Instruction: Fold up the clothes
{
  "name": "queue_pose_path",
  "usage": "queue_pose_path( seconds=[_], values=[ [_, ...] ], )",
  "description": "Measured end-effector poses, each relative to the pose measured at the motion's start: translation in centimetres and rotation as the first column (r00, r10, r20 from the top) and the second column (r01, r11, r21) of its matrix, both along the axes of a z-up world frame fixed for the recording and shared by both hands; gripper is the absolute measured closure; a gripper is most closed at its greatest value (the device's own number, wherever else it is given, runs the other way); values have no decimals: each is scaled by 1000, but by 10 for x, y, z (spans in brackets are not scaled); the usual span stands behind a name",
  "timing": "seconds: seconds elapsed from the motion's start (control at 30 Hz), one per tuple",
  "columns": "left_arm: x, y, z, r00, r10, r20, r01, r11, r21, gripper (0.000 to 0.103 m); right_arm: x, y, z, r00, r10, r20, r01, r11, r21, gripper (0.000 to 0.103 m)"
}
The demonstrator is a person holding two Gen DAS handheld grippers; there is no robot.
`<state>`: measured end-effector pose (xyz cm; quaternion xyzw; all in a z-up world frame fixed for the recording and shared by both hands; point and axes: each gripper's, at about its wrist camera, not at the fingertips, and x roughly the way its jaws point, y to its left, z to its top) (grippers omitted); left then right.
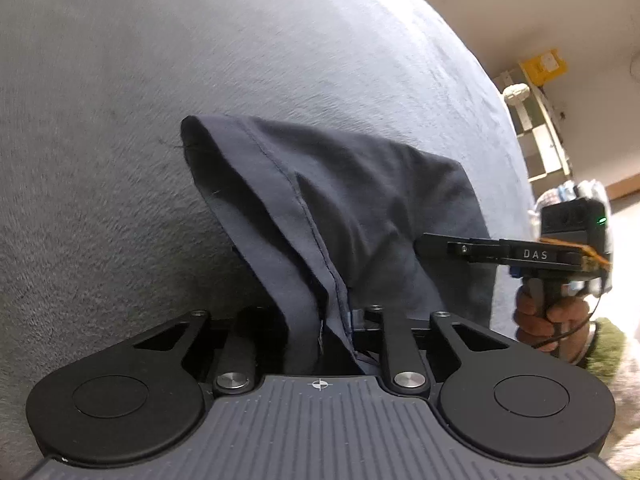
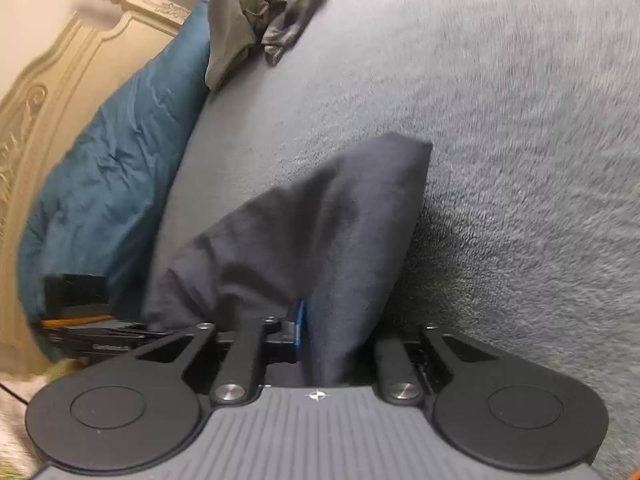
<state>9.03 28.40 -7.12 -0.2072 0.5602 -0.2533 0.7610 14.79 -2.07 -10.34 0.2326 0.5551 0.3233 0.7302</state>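
A dark navy garment (image 1: pixel 340 208) lies bunched on a grey fleece bed cover (image 1: pixel 200 60), one stitched corner pointing away from me. My left gripper (image 1: pixel 320 332) is shut on its near edge, and the cloth hides the fingertips. In the right wrist view the same navy garment (image 2: pixel 320 220) rises into a peak, with my right gripper (image 2: pixel 320 344) shut on its lower fold. From the left wrist view the right gripper (image 1: pixel 424 242) reaches in at the right, its fingers pressed into the cloth, a hand (image 1: pixel 548 316) on its grip.
A teal pillow (image 2: pixel 108 152) leans on a carved cream headboard (image 2: pixel 60 60) at the left. A heap of grey clothes (image 2: pixel 260 12) lies at the far edge of the bed cover (image 2: pixel 500 120). Shelving (image 1: pixel 544 128) and a green rug (image 1: pixel 608 348) show beyond the bed's right side.
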Motion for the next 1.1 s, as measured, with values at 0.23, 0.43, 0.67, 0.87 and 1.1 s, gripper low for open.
queue_pose_path(
  seconds=[0.23,0.43,0.67,0.87,1.1],
  values=[
    [-18,-3,19,995,30,96,-33,999,25,88,-32,11,36,981,4,195,18,994,-112,98],
    [-42,0,52,979,17,201,-20,1000,13,89,-62,8,74,953,-37,299,76,990,-121,98],
    [-63,-30,108,940,-3,342,17,999,-37,89,-103,-11,134,884,-139,446,194,978,-79,98],
    [-79,-89,158,880,-51,472,106,990,-89,89,-152,-57,189,778,-250,576,331,943,-38,98],
    [-94,-199,194,822,-183,540,315,935,-163,89,-230,-163,248,613,-361,703,507,862,0,98]
  ],
)
